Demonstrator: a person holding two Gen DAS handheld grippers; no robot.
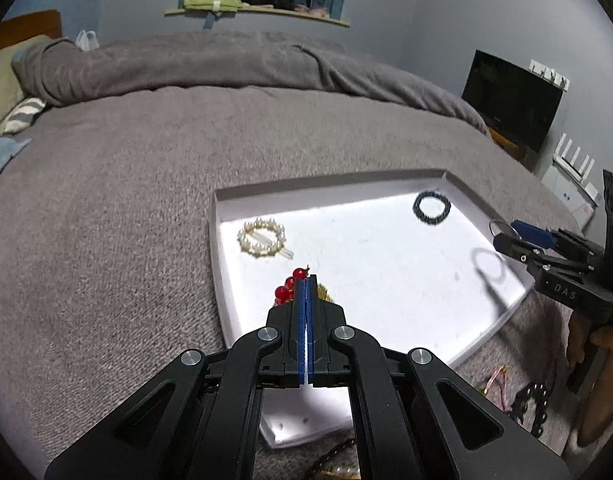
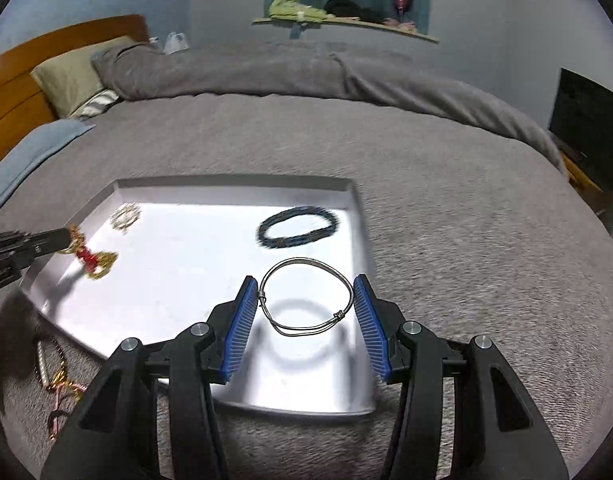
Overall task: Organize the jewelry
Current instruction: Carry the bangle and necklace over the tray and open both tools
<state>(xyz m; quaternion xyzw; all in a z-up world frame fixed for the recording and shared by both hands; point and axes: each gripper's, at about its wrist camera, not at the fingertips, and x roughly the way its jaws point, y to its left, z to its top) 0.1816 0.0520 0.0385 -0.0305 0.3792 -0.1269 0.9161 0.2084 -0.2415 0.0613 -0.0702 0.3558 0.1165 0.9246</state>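
Right wrist view: wire bangle between spread fingers

Right gripper [image 2: 306,322] fingers stand wide, a thin silver wire bangle [image 2: 306,300] between them over the shallow white tray [image 2: 358,208] on the grey bed. Left gripper [image 1: 305,280] fingers pinch red beads [image 1: 287,286] on gold chain.

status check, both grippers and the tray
Left gripper shut on red bead piece. Right gripper open around silver bangle, over white tray. Nothing blocking.
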